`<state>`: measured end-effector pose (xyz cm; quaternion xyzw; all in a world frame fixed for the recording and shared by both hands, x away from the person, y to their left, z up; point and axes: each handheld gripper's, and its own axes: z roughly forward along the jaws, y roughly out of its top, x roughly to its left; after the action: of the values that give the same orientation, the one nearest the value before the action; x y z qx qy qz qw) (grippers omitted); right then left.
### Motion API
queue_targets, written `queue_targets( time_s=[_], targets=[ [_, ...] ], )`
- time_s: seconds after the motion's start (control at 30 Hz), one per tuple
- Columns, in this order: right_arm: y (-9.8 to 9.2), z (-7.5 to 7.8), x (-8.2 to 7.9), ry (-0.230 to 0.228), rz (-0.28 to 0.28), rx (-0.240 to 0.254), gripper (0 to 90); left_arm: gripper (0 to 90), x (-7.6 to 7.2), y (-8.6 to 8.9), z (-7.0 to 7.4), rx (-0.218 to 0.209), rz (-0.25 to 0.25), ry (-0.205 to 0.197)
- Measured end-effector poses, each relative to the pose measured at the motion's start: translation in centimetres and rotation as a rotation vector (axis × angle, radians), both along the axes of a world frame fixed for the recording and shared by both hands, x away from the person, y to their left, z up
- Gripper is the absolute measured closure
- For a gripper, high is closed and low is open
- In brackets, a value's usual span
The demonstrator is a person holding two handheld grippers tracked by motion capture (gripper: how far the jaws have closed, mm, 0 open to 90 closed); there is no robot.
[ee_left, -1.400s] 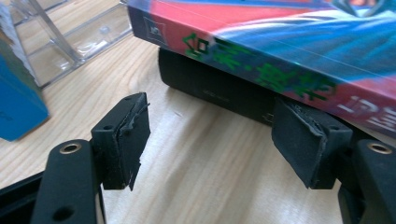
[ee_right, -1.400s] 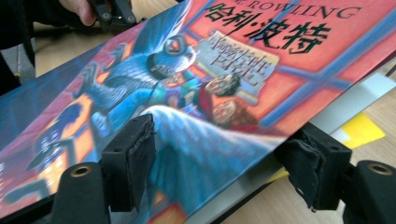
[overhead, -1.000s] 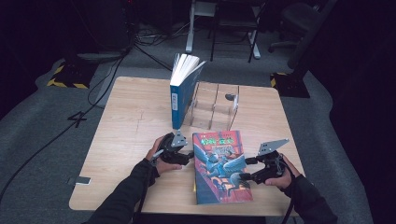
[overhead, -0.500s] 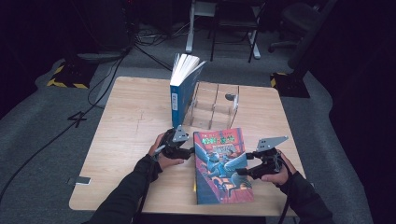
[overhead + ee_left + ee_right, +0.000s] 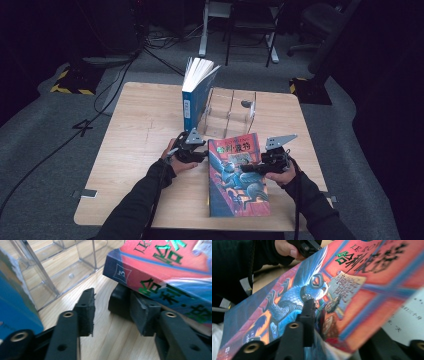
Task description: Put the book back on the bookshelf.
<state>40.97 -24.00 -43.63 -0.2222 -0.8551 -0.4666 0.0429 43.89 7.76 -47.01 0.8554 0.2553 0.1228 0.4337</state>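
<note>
1. Counter (image 5: 140, 145) carries 2 books and a clear rack (image 5: 231, 111) beyond both claws.
2. Red book (image 5: 237, 177) lies between the claws, long axis running toward the person.
3. Right claw (image 5: 255, 168) is clamped on its cover edge.
4. Left claw (image 5: 199, 156), jaws apart, has 1 jaw under the spine.

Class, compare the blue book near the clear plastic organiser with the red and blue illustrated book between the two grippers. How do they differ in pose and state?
The blue paperback book stands upright on the wooden table, pages fanned open at the top; the red and blue illustrated book lies closed, cover up. No gripper holds the blue book, while the right gripper clamps the illustrated book's edge and one jaw of the open left gripper is under its spine. Both sit beside the clear plastic organiser.
</note>
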Motion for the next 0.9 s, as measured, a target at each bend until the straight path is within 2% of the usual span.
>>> queue_targets(
  time_s=[0.07, 0.13, 0.23, 0.3, 0.4, 0.47, 0.5, 0.53, 0.57, 0.67, 0.7, 0.83, 0.9],
  targets=[
    [-0.1, 0.3, 0.0, -0.017, -0.01, 0.018, 73.9, 64.2, 0.1, -0.1, 0.5, 0.005, 0.002, -0.01],
    [-0.2, 0.9, 0.0, -0.043, -0.014, 0.038, 75.3, 66.3, 0.4, 0.0, 1.3, -0.03, 0.007, -0.015],
    [-0.2, 1.6, 0.1, -0.088, -0.026, 0.094, 78.6, 68.8, 1.0, 0.3, 2.4, -0.07, 0.022, -0.016],
    [0.1, 2.4, 0.1, -0.145, -0.039, 0.103, 79.3, 69.0, 1.5, 0.5, 3.6, -0.078, 0.026, -0.031],
    [0.3, 3.4, -0.2, -0.22, -0.063, 0.126, 80.1, 69.8, 2.0, 0.9, 5.6, -0.129, 0.017, -0.039],
    [0.5, 4.0, -0.6, -0.292, -0.08, 0.139, 80.4, 74.5, 2.2, 0.9, 6.7, -0.14, 0.002, -0.042],
    [0.5, 4.0, -0.6, -0.292, -0.08, 0.139, 80.4, 77.5, 2.2, 0.9, 6.7, -0.14, 0.002, -0.042],
    [0.5, 4.2, -0.7, -0.311, -0.084, 0.145, 80.5, 77.5, 2.2, 0.9, 7.6, -0.154, -0.01, -0.042],
    [0.5, 4.5, -0.9, -0.353, -0.093, 0.155, 80.4, 79.2, 2.3, 0.9, 8.2, -0.145, -0.018, -0.055],
    [0.3, 5.0, -1.2, -0.407, -0.095, 0.165, 80.3, 81.3, 2.1, 0.6, 9.4, -0.141, -0.036, -0.072],
    [0.3, 5.1, -1.2, -0.423, -0.088, 0.169, 80.2, 81.9, 2.1, 0.6, 9.4, -0.141, -0.036, -0.072],
    [0.2, 5.5, -1.3, -0.45, -0.063, 0.166, 79.8, 83.5, 2.2, 0.6, 10.3, -0.147, -0.057, -0.077],
    [0.2, 5.7, -1.2, -0.456, -0.057, 0.163, 79.2, 86.8, 2.1, 0.5, 10.7, -0.136, -0.065, -0.094]
  ],
)
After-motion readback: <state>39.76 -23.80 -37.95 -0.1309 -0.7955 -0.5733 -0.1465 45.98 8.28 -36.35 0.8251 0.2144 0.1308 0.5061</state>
